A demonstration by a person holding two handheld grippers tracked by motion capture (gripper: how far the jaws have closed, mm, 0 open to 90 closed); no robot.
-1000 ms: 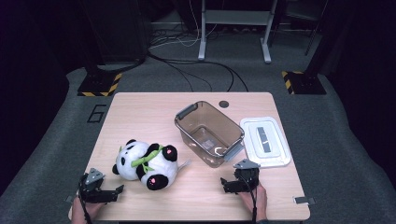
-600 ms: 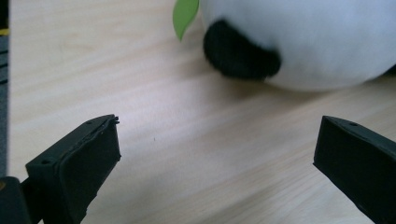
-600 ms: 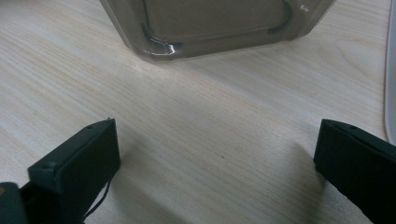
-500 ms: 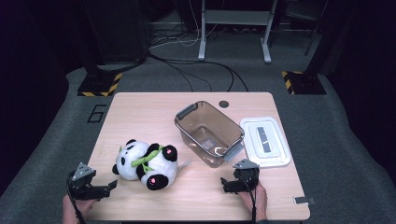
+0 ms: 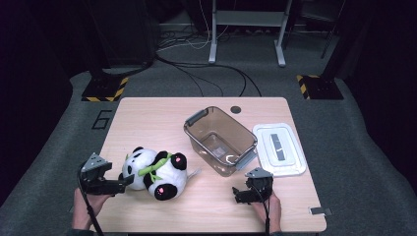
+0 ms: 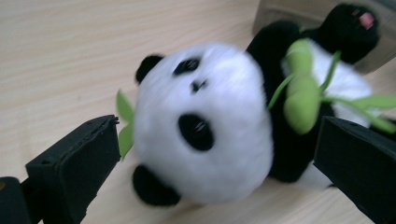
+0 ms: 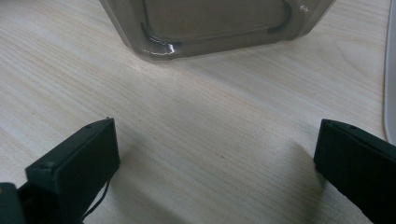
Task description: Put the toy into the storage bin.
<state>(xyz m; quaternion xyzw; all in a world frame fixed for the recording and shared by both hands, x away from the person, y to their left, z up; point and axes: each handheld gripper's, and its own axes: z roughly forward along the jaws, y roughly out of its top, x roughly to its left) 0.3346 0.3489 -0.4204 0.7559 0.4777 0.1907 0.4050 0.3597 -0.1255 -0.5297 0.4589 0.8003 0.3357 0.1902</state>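
A light wooden table [image 5: 162,118] seen from above, standing on grey carpet. A stuffed panda [image 5: 156,169] lies on its side at about 7 o'clock from the table's centre, white head toward the left edge, black limbs and a green bamboo sprig across its chest.

The left gripper [image 5: 129,180], held in a person's left hand [image 5: 86,202], sits at the panda's 9 o'clock, its tips right at the toy's head. In the left gripper view the two black jaws stand wide apart, one on each side of the panda [image 6: 205,126], whose face fills the space between them. The picture is blurred, so it is hard to say whether either jaw touches the fur; they appear to be just short of it.

The right gripper [image 5: 237,194], held in the person's right hand [image 5: 268,209], rests low over the table at about 5 o'clock from the centre. Its jaws are also spread wide, with nothing but bare wood between them in the right gripper view.

A clear, smoky plastic bin [image 5: 220,140] stands open and upright near the table's centre, at 12 o'clock from the right gripper and at 2 o'clock from the panda, close to the toy. Its lower wall [image 7: 215,28] shows ahead in the right gripper view. A white lid [image 5: 279,148] lies flat just beside the bin at its 3 o'clock.
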